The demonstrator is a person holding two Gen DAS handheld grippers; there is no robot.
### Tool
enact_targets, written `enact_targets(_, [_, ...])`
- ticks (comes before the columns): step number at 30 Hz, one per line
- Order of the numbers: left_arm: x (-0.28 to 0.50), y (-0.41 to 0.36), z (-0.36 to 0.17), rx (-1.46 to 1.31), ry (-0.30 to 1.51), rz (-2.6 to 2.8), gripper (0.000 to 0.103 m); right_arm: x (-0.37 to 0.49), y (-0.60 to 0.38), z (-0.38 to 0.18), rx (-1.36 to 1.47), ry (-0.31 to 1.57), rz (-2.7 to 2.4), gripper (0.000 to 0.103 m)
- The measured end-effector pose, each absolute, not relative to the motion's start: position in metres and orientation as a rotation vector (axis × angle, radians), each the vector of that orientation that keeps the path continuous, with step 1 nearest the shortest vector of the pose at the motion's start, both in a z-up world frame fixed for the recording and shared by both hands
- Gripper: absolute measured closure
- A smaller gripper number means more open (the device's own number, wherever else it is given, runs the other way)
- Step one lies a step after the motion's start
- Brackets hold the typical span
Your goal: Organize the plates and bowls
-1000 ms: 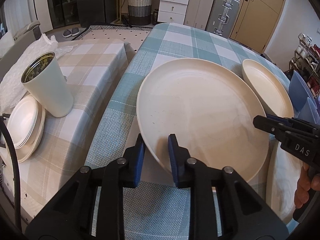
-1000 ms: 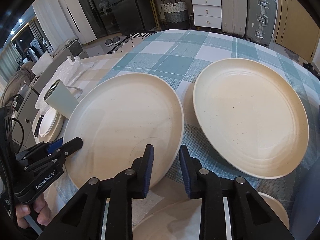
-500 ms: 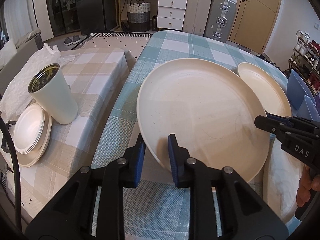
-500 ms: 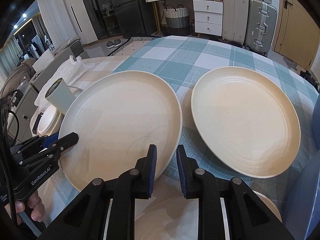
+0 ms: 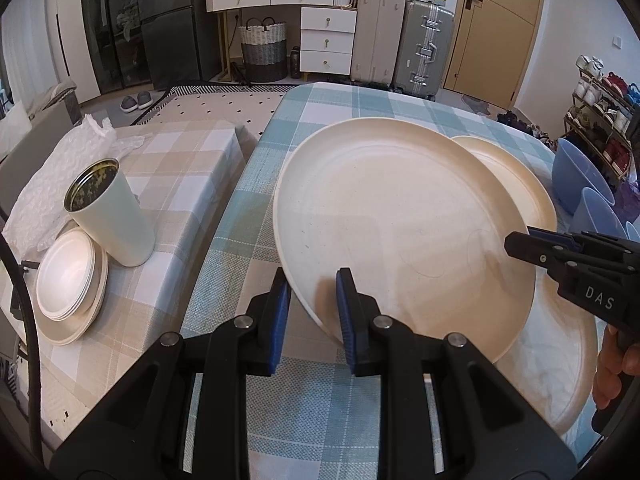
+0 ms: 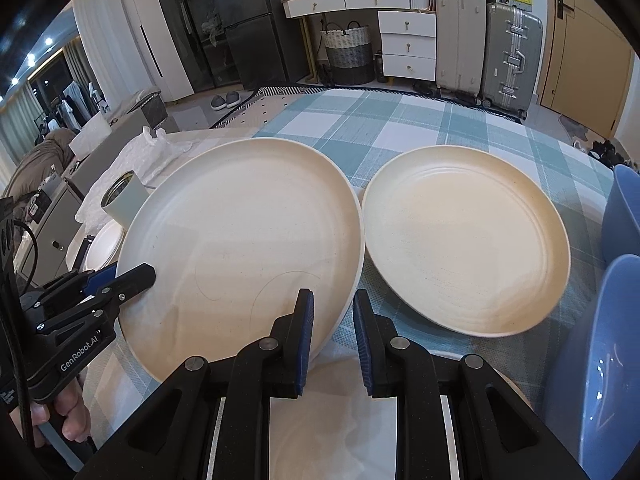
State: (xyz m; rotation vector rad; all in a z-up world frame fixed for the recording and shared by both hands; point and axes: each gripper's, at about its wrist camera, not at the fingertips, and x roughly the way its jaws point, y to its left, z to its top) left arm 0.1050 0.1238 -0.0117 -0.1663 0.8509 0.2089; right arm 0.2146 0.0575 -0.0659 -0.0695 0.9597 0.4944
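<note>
Both grippers, left point(image 5: 310, 304) and right point(image 6: 332, 328), pinch opposite rims of the empty plate point(image 5: 400, 224), held tilted above the table point(image 5: 256, 208). Another empty plate point(image 6: 464, 248) lies beside it; blue bowls point(image 6: 596, 360) stand at the table's right edge.

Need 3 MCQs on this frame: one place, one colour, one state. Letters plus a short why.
1. Where is the white cup?
A. on the beige-checked table
B. on the teal-checked table
C. inside a blue bowl

2. What colour are the bowls at the right edge?
A. red
B. blue
C. green

3. How is the large cream plate held?
A. by both tongs, tilted
B. by the left tongs only
C. by nothing, lying flat

Answers:
1 A, it stands beside the stacked small dishes.
2 B, both show blue.
3 A, left tongs and right tongs each clamp its rim.
</note>
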Motion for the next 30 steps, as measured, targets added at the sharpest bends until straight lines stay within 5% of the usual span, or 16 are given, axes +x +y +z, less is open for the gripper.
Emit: enact_targets(30, [0.081,0.054,0.019,-0.065,0.833,0.079,0.082,0.155,-0.01,-0.031,0.002,0.925,0.424,0.082])
